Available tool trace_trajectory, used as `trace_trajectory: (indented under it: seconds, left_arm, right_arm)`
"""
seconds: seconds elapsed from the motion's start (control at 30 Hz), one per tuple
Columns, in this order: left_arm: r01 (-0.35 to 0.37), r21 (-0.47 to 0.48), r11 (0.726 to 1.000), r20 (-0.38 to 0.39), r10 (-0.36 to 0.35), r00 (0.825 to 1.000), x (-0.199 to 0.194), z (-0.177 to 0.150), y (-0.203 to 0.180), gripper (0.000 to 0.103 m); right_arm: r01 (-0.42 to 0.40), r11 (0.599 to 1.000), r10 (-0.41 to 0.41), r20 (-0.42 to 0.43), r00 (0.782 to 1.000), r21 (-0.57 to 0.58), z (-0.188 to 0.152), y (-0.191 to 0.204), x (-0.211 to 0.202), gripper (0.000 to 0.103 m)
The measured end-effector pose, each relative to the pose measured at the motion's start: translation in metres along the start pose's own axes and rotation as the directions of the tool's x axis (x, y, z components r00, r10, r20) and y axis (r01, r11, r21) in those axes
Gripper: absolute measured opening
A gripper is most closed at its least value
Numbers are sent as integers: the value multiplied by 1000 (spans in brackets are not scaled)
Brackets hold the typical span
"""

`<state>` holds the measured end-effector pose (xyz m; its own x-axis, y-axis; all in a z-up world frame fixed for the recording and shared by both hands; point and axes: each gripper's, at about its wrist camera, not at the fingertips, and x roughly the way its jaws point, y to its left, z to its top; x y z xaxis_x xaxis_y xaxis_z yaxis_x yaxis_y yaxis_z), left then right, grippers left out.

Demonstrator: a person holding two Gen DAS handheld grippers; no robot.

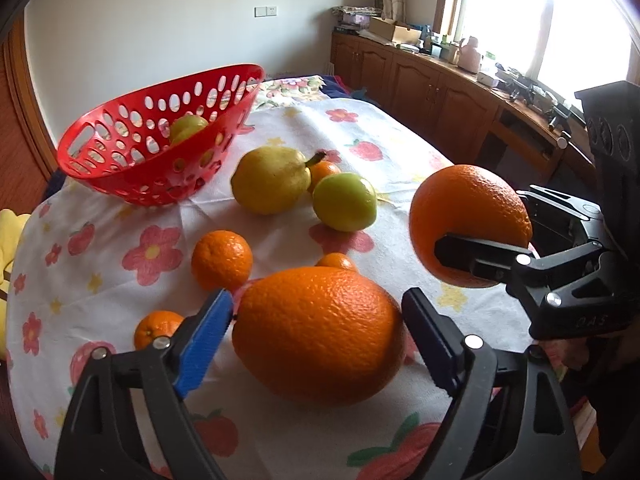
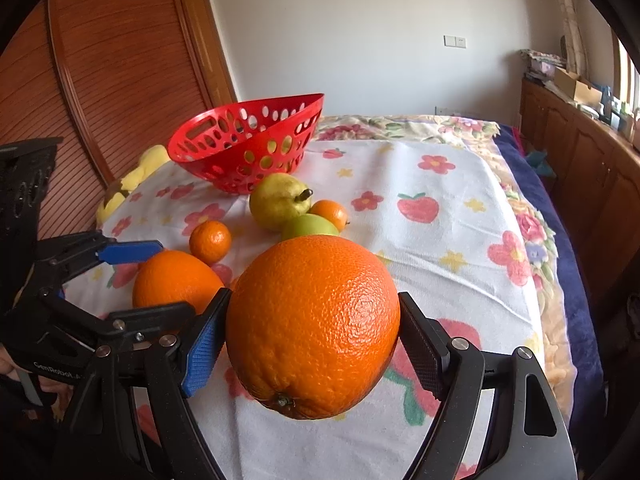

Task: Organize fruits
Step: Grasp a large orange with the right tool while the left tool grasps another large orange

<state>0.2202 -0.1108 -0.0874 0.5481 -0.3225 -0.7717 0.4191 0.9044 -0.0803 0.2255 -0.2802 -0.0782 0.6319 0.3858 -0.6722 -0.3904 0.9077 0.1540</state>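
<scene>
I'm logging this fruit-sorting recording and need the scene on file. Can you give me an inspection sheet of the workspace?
Surface: floral cloth over a table, lightly wrinkled.
Job's things: red basket holding at least one green-yellow fruit; pear, green fruit and small oranges on the cloth.
Clutter: yellow plush at the cloth's edge.
Grippers: left gripper open around the resting orange; right gripper shut on the lifted orange.
Cables: nothing seen.
Surroundings: wooden cabinets, window, wooden door.
</scene>
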Motion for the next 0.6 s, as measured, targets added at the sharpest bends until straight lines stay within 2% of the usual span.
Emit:
trace_trajectory:
  seconds: [0.6]
  left_arm:
    - [33,-8,999,2,-33,999,4,-5,-1,90]
  right_arm:
    - [12,1000,-12,-42,999,11,-16,-6,9,82]
